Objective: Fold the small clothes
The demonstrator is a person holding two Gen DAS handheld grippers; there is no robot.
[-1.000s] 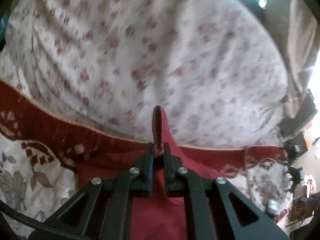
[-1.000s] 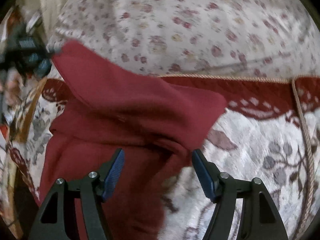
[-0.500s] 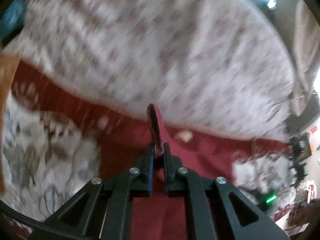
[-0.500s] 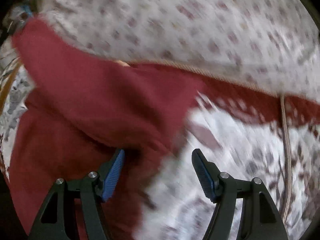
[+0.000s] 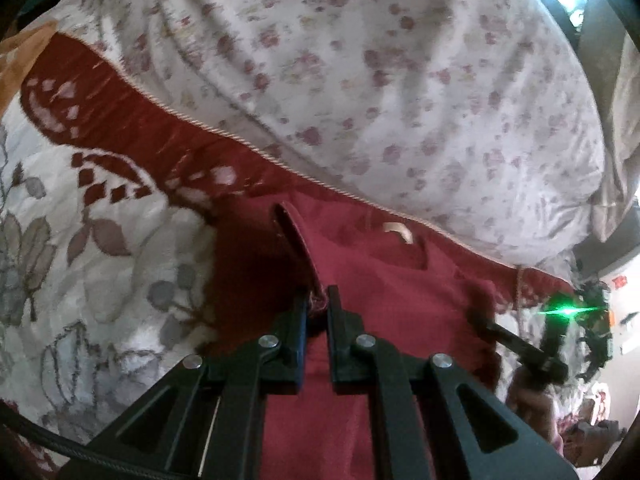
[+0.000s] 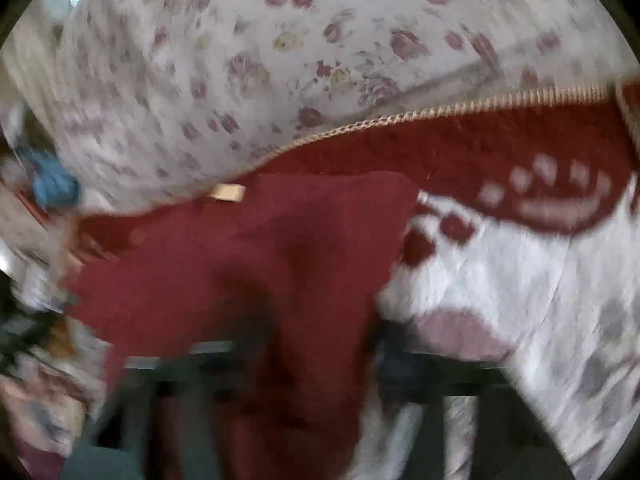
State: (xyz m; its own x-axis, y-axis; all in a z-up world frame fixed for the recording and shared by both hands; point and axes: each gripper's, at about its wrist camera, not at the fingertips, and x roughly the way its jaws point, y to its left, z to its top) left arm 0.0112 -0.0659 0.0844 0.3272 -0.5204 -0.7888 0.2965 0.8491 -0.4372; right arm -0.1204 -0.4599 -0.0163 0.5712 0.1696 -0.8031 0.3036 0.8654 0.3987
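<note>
While my left claw (image 5: 318, 306) stays clenched on the red garment's (image 5: 400, 300) hem, my right claw (image 6: 320, 360) is closing around fabric at 6 o'clock; next I gotta fold it over.

Garment (image 5: 392, 292): lies on the quilt (image 5: 100, 264), its far edge at the quilt's corded border.
Sheet (image 5: 400, 80): beyond that border, behind the garment.
Left tongs (image 5: 318, 304): above the garment's left part, a fold between them.
</note>
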